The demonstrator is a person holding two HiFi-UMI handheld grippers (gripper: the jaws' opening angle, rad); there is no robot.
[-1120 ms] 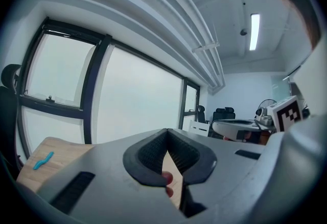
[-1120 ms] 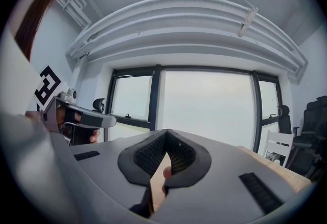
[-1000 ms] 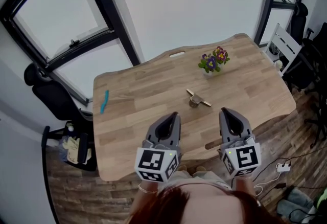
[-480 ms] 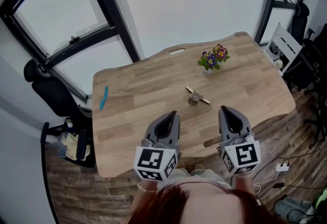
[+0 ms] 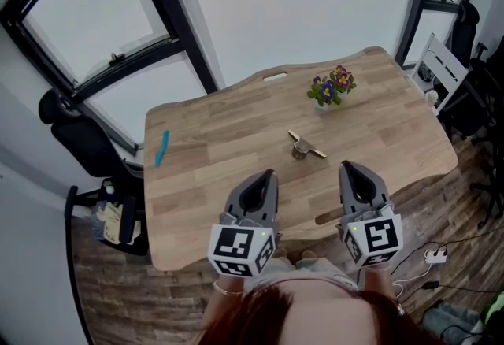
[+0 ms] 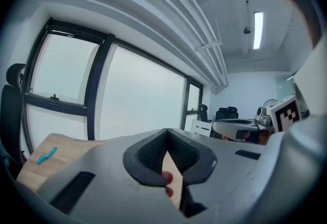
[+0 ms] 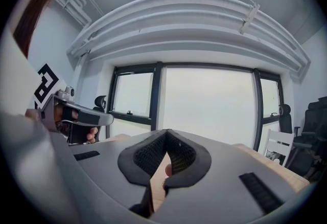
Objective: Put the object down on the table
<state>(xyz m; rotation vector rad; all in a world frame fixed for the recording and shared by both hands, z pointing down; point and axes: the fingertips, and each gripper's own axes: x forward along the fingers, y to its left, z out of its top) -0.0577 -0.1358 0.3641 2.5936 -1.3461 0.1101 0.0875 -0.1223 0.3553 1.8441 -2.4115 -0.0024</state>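
**Change noted.** Over the last second I record almost none. My left tool [image 5: 260, 187] and right tool [image 5: 356, 182] hang side by side above the near edge of the desk [image 5: 213, 139], just as they did a second ago. The whole scene has slid very slightly in the head view. I put that down to the head camera, not to either tool.

**State of tools.** In the left gripper view the jaws meet at their tips, leaving only a narrow wedge below, through which desk wood shows. The right gripper view shows the same. A small pinkish patch sits low in each wedge. I cannot identify it, and nothing appears clamped. Neither tool carries the object.

**Location of object.** The object [image 5: 303, 149], a small metal piece with a pale bar across it, lies on the desk near its middle. It is well apart from both tools and sits between them and the potted flowers [image 5: 331, 90]. Its place relative to the flowers matches the earlier pictures. A blue item [image 5: 161, 148] lies near the desk's left edge.

**Assessment.** In my judgement the put-down is already complete. The object rests on the desk, well in from every edge, and neither tool is touching it. I see no further placing to be done.
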